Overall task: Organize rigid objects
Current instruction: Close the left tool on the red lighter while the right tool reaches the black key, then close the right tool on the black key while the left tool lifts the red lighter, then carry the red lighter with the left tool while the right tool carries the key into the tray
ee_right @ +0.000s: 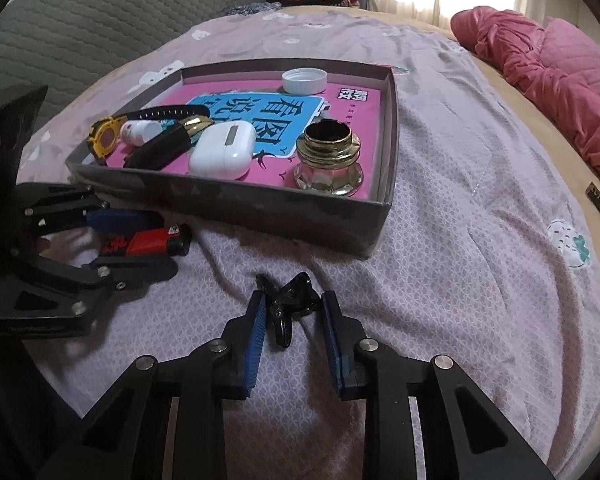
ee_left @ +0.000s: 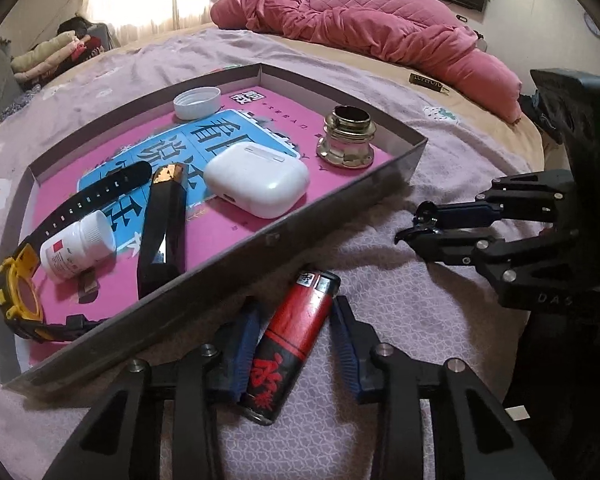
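Both grippers sit half-closed, the left gripper [ee_left: 292,344] astride the red lighter [ee_left: 290,344] and the right gripper [ee_right: 292,328] around a black clip [ee_right: 288,304], neither pinched firmly yet, so either could squirt out onto the soft blanket [ee_right: 440,260] short of the box [ee_right: 260,204].

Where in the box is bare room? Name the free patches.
In the box, free floor lies between the white cap and the gold jar, also along the right wall. The left end is crowded: watch, pill bottle, black tube, earbud case.
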`<state>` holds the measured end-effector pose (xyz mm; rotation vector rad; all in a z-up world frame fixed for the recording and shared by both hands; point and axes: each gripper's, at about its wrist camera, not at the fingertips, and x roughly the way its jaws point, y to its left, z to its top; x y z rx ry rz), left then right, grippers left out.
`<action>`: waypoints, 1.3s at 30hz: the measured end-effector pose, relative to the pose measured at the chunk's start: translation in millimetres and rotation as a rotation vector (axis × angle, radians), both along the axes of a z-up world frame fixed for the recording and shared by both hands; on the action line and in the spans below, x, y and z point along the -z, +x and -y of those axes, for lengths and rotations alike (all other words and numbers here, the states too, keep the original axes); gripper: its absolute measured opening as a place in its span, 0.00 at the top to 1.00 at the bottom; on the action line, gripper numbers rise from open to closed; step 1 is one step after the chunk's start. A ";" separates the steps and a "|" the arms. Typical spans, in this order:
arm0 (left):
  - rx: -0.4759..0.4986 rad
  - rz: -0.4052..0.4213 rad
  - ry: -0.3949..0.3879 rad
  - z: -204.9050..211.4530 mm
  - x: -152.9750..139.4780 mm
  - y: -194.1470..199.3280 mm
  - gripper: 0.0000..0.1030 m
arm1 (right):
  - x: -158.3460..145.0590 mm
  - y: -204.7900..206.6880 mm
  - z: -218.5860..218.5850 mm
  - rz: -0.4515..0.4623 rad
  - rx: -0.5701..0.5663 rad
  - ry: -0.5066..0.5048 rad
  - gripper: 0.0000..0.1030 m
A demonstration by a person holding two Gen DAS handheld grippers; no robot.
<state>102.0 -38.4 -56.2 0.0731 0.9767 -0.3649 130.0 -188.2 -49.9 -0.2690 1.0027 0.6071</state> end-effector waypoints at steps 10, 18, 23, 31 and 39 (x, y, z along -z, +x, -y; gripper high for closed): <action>-0.035 -0.020 -0.100 -7.9 -11.2 -2.5 0.77 | -12.1 -0.4 8.3 -0.014 0.018 0.096 0.74; -0.072 0.005 -0.154 -13.8 -27.3 -10.8 0.77 | -22.4 -6.5 10.4 0.008 0.012 0.145 0.80; -0.101 0.053 -0.192 -24.4 -43.8 -19.9 0.77 | -33.6 -9.8 12.0 0.045 0.007 0.184 0.80; -0.176 0.147 -0.198 -46.6 -67.9 -26.7 0.77 | -50.8 -9.7 8.0 0.075 0.000 0.241 0.80; -0.268 0.189 -0.203 -74.3 -73.3 -24.5 0.77 | -61.3 -7.0 -9.5 0.097 -0.011 0.273 0.80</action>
